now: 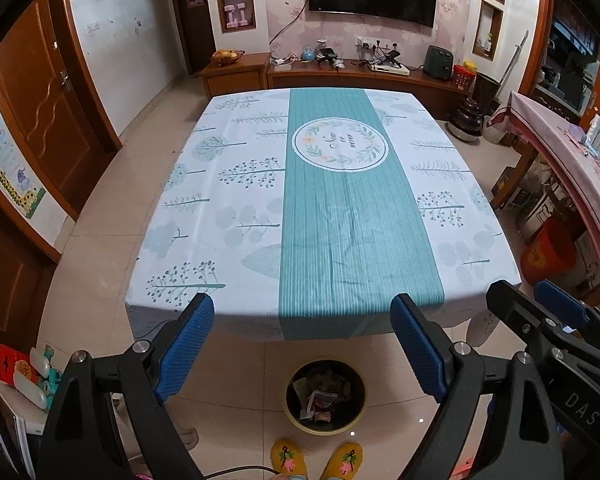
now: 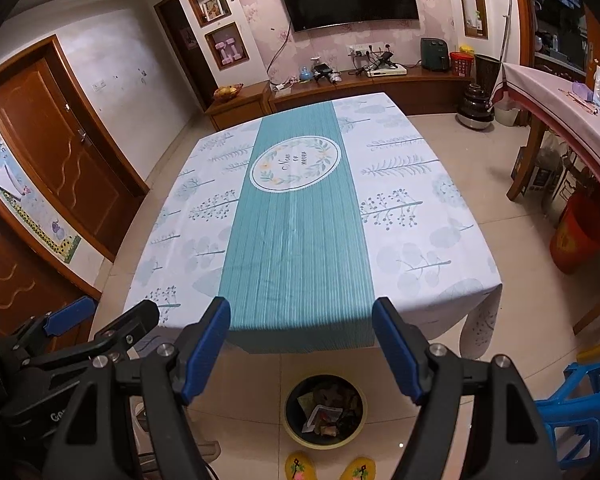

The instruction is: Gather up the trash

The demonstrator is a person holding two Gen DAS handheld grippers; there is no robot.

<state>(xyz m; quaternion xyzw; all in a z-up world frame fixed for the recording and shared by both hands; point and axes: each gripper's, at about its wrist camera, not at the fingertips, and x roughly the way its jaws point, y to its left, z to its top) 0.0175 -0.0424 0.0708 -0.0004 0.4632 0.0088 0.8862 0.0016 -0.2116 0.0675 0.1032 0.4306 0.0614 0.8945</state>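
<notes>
Beyond your two wide, empty grippers, left (image 1: 302,350) and right (image 2: 301,350), spreads a leaf-printed white tablecloth with teal runner (image 1: 356,216). Your round yellow-rimmed trash bin (image 1: 325,400) sits on floor tiles below. Only the right view shows a blue plastic stool (image 2: 580,408).

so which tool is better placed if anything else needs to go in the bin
Neither clearly. Left tool and right tool are both open and empty, side by side above the trash bin. The tablecloth shows no trash.
</notes>
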